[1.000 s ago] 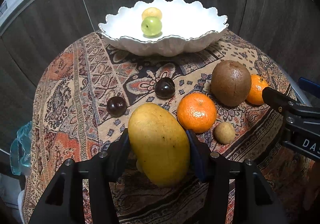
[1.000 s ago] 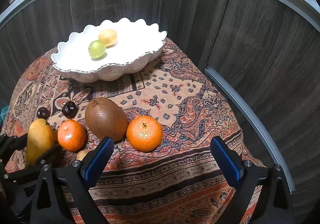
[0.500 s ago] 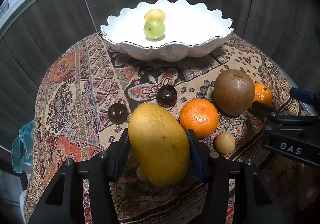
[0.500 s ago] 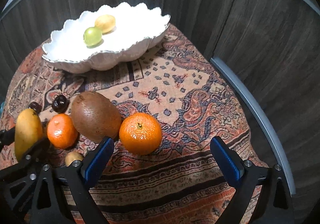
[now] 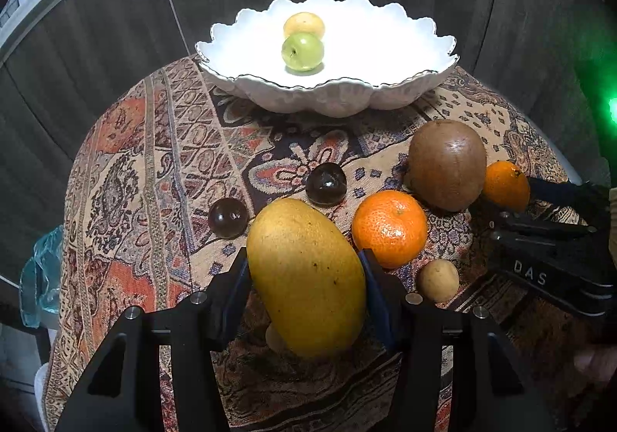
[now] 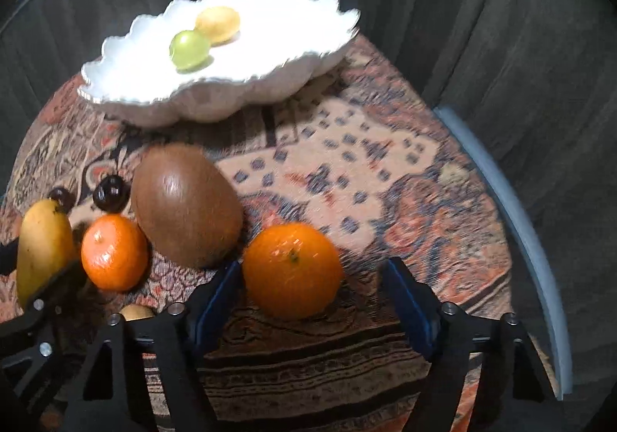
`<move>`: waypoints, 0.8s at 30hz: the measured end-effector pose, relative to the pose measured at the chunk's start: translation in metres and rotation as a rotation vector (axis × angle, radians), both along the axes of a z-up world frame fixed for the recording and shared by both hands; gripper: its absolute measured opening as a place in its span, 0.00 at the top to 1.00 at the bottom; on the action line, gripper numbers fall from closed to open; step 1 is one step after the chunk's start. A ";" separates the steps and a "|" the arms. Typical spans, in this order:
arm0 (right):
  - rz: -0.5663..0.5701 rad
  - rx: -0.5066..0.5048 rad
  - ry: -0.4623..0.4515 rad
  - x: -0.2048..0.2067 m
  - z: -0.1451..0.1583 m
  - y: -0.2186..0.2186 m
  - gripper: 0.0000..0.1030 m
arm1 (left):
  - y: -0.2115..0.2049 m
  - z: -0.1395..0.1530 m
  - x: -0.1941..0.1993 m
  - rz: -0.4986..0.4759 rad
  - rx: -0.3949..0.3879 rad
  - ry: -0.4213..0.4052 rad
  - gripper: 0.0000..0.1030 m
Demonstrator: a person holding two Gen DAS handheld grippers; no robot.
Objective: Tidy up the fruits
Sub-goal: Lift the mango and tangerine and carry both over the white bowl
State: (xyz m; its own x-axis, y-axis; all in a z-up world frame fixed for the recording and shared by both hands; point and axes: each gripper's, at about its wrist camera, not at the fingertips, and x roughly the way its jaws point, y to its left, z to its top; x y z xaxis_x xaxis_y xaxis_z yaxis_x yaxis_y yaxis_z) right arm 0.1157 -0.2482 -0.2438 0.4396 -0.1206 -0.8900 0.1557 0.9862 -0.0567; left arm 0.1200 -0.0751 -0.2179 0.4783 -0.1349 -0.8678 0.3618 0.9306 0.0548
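Fruits are spread over a patterned cloth (image 5: 127, 177), with a white scalloped bowl (image 5: 416, 93) standing well ahead of both tongs as the judged destination.

Left gripper (image 5: 304, 285): partly closed, both blue pads pressed on the flanks of the mango (image 5: 304, 278), which is clamped lengthwise, its long axis running along the fingers. Probable reason: the narrower girth fits between the pads. Whether the mango is lifted clear of the cloth cannot be told.

Right gripper (image 6: 312, 297): jaws closing, an orange (image 6: 293, 270) between them. The left pad is touching or almost touching the peel; a clear gap is seen at the right pad, so no grip is made yet. The fruit is off-centre, toward the left finger.

Beside the left gripper, on its right: a second orange (image 5: 389, 227) and a small tan fruit (image 5: 439, 279). A brown kiwi (image 5: 447, 164) sits ahead of these, just beside the right gripper's left finger. Two dark round fruits (image 5: 326, 183) lie ahead of the mango. Already in the bowl: a green fruit (image 5: 302, 51) with a yellow one (image 5: 304, 24) touching it behind.

Hidden or unclear:
- A pale object under the mango is largely covered; identity unknown.
- Right wrist view is motion-blurred; pad contact is read with caution.
- The small tan fruit is nearly hidden behind the right gripper's body there.
- A bluish plastic item (image 5: 40, 274) at the cloth's left edge is cut off.
- A green glare at the left view's right margin has no visible source.
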 end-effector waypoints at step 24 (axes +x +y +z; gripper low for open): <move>0.023 -0.012 -0.076 -0.021 0.032 0.012 0.54 | 0.002 0.028 -0.008 0.009 -0.027 -0.047 0.48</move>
State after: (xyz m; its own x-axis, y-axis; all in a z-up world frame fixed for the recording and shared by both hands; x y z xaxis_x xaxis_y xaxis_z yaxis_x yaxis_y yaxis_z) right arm 0.0951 -0.2364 -0.2123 0.5089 -0.1204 -0.8524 0.1370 0.9889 -0.0579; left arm 0.1116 -0.0735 -0.1899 0.5199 -0.1531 -0.8404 0.3507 0.9353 0.0466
